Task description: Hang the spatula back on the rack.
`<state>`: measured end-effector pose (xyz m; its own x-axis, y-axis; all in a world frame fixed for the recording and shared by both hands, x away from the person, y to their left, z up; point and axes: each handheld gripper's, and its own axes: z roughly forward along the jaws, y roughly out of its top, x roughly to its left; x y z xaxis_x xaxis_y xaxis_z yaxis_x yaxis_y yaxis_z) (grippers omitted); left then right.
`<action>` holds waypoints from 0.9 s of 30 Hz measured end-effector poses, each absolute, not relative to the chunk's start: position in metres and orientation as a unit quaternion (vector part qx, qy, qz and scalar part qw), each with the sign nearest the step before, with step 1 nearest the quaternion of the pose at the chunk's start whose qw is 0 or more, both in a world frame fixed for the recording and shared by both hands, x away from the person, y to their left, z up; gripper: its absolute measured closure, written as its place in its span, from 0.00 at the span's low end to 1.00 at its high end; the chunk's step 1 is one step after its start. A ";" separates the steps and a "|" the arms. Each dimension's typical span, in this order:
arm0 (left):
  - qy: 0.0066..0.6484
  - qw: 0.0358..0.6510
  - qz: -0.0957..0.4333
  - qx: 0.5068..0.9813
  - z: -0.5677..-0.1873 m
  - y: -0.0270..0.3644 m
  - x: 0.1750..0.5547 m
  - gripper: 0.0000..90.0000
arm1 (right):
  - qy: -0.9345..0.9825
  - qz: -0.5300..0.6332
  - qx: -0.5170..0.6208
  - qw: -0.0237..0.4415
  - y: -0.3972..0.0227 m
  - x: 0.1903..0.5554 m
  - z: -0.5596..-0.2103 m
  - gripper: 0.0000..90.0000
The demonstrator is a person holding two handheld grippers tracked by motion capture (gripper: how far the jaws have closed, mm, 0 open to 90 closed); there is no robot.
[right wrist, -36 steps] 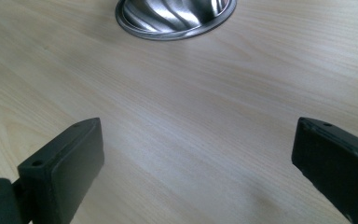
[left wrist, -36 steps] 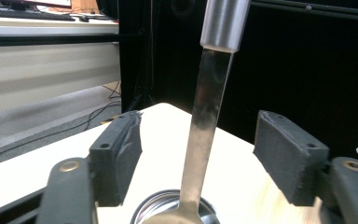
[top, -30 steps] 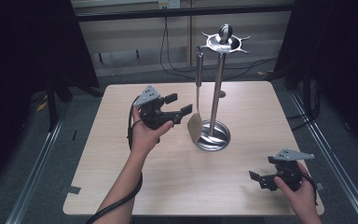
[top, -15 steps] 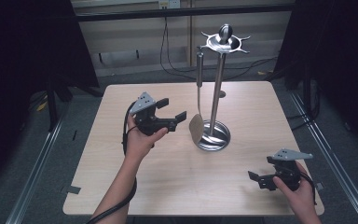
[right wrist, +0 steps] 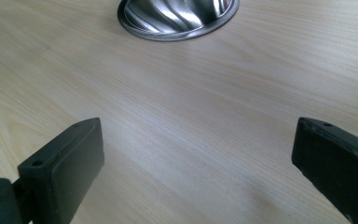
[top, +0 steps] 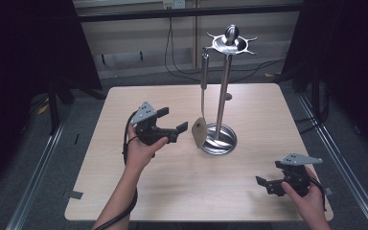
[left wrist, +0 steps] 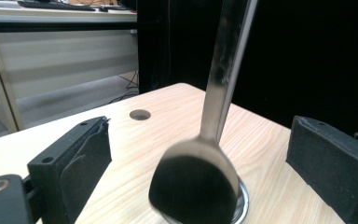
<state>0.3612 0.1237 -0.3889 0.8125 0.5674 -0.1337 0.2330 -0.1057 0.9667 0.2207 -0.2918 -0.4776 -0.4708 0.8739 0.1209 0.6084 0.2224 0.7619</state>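
Steel spatula (top: 201, 103) hangs from the rack (top: 224, 91) near the table's (top: 182, 191) centre, handle up and blade down, its long axis almost vertical, the blade just above the rack's base. Your left tool (top: 172, 128) has just been opening; its jaws stand wide, apart from the blade, nothing gripped. I judge the hanging done; only backing away remains. Your right tool (top: 263, 184) rests wide and empty by the near right corner.
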 end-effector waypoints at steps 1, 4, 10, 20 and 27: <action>0.275 0.609 0.141 0.731 -0.390 0.124 0.361 0.07 | 0.764 0.392 0.484 0.170 -0.292 0.221 -0.477 0.02; 0.276 0.607 0.141 0.731 -0.393 0.127 0.359 0.07 | 0.764 0.392 0.484 0.169 -0.292 0.221 -0.477 0.02; 0.275 0.605 0.137 0.735 -0.399 0.134 0.356 0.06 | 0.765 0.390 0.484 0.168 -0.291 0.220 -0.477 0.02; 0.284 0.606 0.136 0.731 -0.413 0.145 0.350 0.06 | 0.764 0.392 0.483 0.171 -0.291 0.220 -0.477 0.02; 0.291 0.597 0.140 0.734 -0.420 0.154 0.345 0.06 | 0.765 0.393 0.481 0.170 -0.290 0.220 -0.477 0.02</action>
<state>0.3453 0.1537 -0.4196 0.7919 0.5941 -0.1417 0.2594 -0.1172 0.9586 0.2203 -0.2901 -0.4771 -0.4788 0.8700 0.1178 0.6028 0.2282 0.7646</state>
